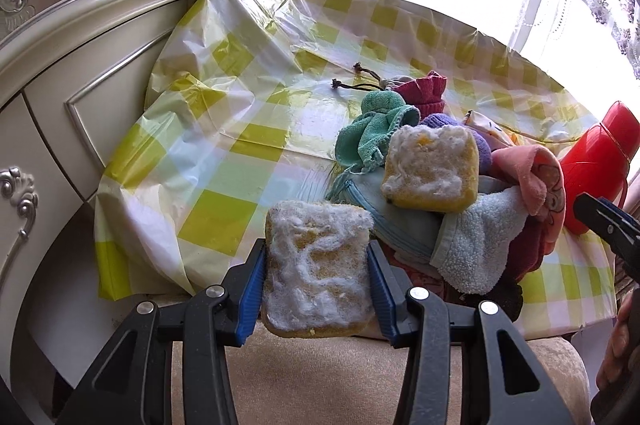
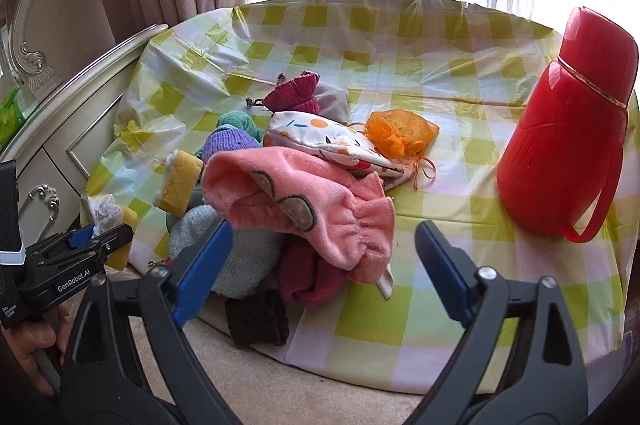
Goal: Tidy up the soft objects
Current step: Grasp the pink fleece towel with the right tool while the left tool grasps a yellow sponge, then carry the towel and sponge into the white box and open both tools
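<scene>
My left gripper [image 1: 316, 265] is shut on a yellow sponge [image 1: 316, 269] with a white fuzzy face, held at the near edge of the table; it also shows in the right wrist view [image 2: 116, 225]. A second yellow sponge [image 1: 430, 169] lies on top of a pile of soft things: a teal cloth [image 1: 368, 133], a light blue towel [image 1: 476, 245], a pink cloth [image 2: 304, 201], a purple knit [image 2: 230, 145], a magenta knit [image 2: 294, 89] and a spotted white pouch [image 2: 332, 141]. An orange mesh bag [image 2: 400, 129] lies beside the pile. My right gripper [image 2: 320, 265] is open and empty, just in front of the pink cloth.
A red plastic thermos jug [image 2: 560, 145] stands at the right of the table. The table has a yellow-checked plastic cover [image 1: 224, 145]. A cream carved dresser [image 1: 60, 85] stands close on the left. A beige upholstered seat [image 1: 320, 377] lies below the near edge.
</scene>
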The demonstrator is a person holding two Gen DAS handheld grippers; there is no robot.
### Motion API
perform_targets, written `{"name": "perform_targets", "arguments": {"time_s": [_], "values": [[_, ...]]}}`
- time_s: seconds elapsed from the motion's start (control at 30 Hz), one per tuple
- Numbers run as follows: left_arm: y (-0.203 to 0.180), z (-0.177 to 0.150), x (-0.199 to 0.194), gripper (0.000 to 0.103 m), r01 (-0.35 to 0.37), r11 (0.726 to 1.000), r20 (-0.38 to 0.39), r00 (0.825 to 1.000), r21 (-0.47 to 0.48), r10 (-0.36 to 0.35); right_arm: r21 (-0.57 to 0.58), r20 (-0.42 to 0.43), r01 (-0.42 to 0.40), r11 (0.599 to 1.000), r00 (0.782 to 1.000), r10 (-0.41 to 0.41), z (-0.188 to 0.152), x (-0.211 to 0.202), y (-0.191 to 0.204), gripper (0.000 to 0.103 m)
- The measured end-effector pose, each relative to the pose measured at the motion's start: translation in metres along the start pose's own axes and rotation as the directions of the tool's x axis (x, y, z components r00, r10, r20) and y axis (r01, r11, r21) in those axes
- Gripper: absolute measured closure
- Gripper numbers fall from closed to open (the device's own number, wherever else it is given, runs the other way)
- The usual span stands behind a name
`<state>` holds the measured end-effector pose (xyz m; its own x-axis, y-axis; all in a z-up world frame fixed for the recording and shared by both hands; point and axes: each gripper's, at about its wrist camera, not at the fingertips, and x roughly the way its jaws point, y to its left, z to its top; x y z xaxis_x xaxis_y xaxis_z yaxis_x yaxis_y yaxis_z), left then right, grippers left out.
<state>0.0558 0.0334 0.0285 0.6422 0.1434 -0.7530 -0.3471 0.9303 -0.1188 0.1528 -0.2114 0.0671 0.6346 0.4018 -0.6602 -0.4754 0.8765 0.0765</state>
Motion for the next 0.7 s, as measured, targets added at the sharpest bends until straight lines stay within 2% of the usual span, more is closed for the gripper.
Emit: {"name": "perform_targets", "arguments": {"time_s": [0.1,0.17,0.2,0.27,0.3,0.43,0.57,0.7], "values": [[-0.006,-0.003,-0.004,0.055,0.004,1.0,0.006,1.0,0.016,-0.005,-0.028,-0.03,-0.018,0.999,0.999,0.017,0.011,0.02,0.004,0.01],[-0.011,-0.005,-0.006,0.055,0.009,1.0,0.01,1.0,0.03,-0.01,-0.037,-0.062,-0.023,0.999,0.998,0.021,0.014,0.037,0.004,0.015],[-0.013,-0.005,-0.007,0.055,0.009,0.999,0.014,1.0,0.036,-0.009,-0.038,-0.079,-0.035,0.999,0.996,0.032,0.015,0.045,0.004,0.022],[-0.017,-0.006,-0.009,0.055,0.011,0.999,0.017,1.0,0.046,-0.011,-0.011,-0.128,-0.07,0.997,0.99,0.068,0.013,0.059,0.001,0.051],[-0.018,-0.006,-0.009,0.055,0.011,0.999,0.018,1.0,0.051,-0.012,0.02,-0.149,-0.093,0.995,0.984,0.095,0.011,0.063,-0.003,0.081],[-0.025,-0.006,-0.016,0.055,0.021,0.998,0.042,0.999,0.066,-0.024,0.066,-0.08,-0.114,0.991,0.99,0.119,0.008,0.042,-0.013,0.088],[-0.034,-0.004,-0.024,0.055,0.039,0.996,0.073,0.996,0.081,-0.045,0.116,-0.004,-0.123,0.986,0.992,0.124,0.009,0.001,-0.031,0.089],[-0.047,-0.003,-0.036,0.055,0.07,0.993,0.11,0.991,0.099,-0.081,0.159,0.034,-0.119,0.98,0.993,0.115,0.004,-0.033,-0.054,0.089]]}}
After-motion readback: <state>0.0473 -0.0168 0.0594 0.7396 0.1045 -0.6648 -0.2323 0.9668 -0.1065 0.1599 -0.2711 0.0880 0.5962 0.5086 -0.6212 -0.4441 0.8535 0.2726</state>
